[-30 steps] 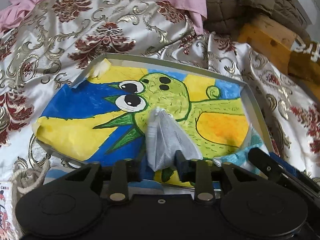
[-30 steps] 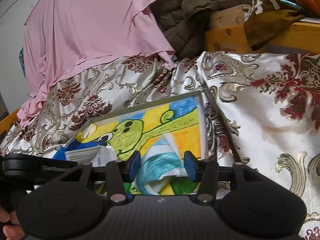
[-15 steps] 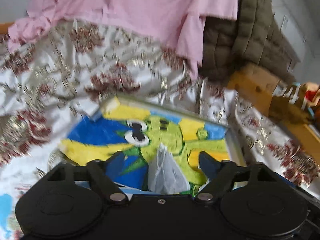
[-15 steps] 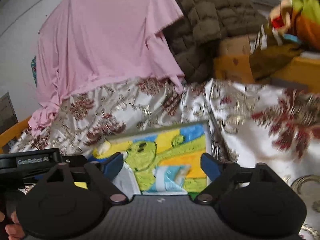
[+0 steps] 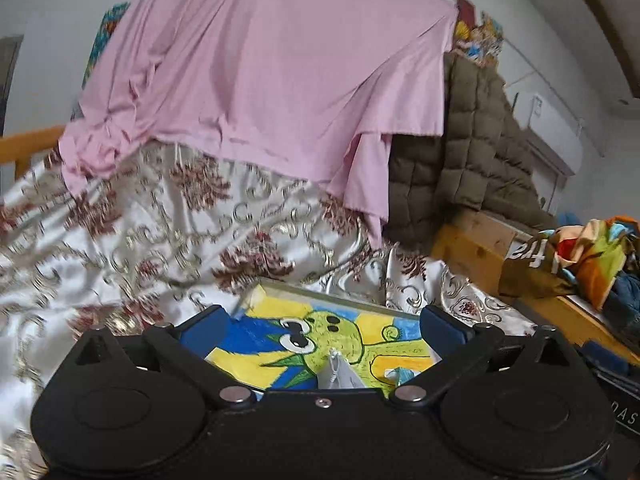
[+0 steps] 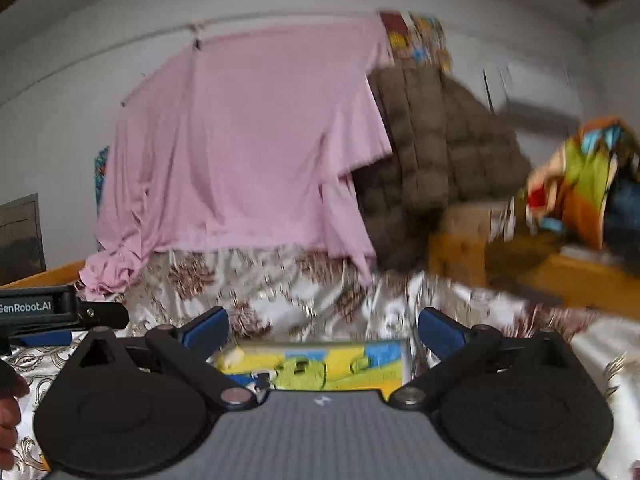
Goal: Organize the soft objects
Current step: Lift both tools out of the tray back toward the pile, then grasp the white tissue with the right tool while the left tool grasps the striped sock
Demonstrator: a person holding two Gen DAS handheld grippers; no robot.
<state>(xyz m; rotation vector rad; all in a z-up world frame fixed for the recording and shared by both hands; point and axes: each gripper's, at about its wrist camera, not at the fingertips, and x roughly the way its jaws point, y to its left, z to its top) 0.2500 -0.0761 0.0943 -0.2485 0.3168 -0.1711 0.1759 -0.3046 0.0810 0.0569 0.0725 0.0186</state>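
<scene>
A shallow metal tray (image 5: pixel 320 291) lined with a yellow, blue and green cartoon drawing lies on the patterned bedspread. A grey folded cloth (image 5: pixel 339 374) stands in it, and a corner of a light blue cloth (image 5: pixel 396 375) shows beside it. My left gripper (image 5: pixel 324 326) is open and empty, raised above the tray's near side. My right gripper (image 6: pixel 323 326) is open and empty too, raised and pulled back; the tray (image 6: pixel 407 360) shows low between its fingers. The left gripper's body (image 6: pixel 48 312) shows at the left of the right wrist view.
A pink sheet (image 5: pixel 272 80) hangs behind the bed, with a brown quilted jacket (image 5: pixel 472 152) to its right. A wooden frame (image 5: pixel 480 244) and a colourful pile of clothes (image 5: pixel 592 256) stand at the right. The gold and red bedspread (image 5: pixel 140 240) surrounds the tray.
Both grippers opened and let go of their cloths, the left the grey one and the right the light blue one. Both then rose and tilted up away from the tray.
</scene>
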